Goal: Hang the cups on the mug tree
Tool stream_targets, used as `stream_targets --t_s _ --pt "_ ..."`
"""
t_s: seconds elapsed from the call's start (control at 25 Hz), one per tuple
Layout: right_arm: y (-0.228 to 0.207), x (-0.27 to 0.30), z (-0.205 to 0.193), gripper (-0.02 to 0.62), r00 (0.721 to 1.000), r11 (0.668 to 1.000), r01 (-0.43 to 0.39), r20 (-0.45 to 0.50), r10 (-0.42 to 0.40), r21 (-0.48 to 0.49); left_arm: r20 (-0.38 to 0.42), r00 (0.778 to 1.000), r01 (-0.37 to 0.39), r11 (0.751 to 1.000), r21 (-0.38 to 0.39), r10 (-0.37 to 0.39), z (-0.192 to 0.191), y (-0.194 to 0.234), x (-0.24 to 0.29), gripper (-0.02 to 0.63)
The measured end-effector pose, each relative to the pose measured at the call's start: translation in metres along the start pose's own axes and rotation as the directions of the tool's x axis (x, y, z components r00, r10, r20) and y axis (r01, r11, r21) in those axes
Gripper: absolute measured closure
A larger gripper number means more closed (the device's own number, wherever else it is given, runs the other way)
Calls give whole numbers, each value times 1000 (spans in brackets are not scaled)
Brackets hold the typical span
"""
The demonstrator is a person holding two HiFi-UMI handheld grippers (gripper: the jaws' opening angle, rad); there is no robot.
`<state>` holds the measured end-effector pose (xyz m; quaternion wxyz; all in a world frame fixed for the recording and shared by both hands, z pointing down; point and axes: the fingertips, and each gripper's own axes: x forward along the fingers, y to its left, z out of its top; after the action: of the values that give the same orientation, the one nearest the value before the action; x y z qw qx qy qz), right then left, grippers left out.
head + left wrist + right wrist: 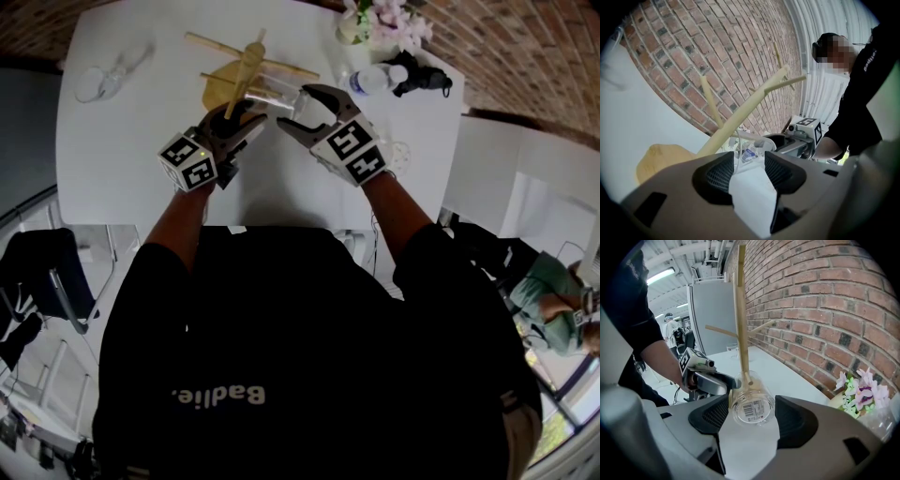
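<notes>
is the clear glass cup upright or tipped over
Tipped on its side: the clear glass cup shows its barcoded base straight to the right gripper view.

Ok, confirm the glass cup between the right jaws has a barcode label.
Yes, the glass cup shows a white barcode label on its base.

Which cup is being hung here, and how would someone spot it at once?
On the white table stands a wooden mug tree with a round base. Close against its trunk, between the fingers of the right gripper, is a clear glass cup turned on its side. A barcode sticker on its bottom sets it apart from the capped plastic bottle beside the flowers.
</notes>
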<state>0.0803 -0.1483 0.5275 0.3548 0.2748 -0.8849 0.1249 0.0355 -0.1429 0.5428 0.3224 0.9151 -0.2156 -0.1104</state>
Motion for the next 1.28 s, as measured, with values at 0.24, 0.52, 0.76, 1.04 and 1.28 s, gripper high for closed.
stream_targets --t_s 0.24,0.52,0.76,1.04,1.28 --pt "1 0 0 287 1000 1000 3 3 -3 8 -8 1000 -13 1000 -3 13 2 -1 1 408" --pt "0 -2 0 287 1000 1000 14 11 -14 14 -8 1000 -23 1000 0 23 3 -1 -1 408" --pt "-2 -3 -2 287 1000 1000 19 13 -20 22 0 1000 -23 1000 0 23 1 2 -2 408" --pt "-2 -5 -2 287 1000 999 19 22 -20 36 5 999 -36 999 -6 36 4 1 -2 408" --pt "-7 0 -3 287 999 997 34 30 -36 65 1 999 -51 999 10 51 7 3 -2 447"
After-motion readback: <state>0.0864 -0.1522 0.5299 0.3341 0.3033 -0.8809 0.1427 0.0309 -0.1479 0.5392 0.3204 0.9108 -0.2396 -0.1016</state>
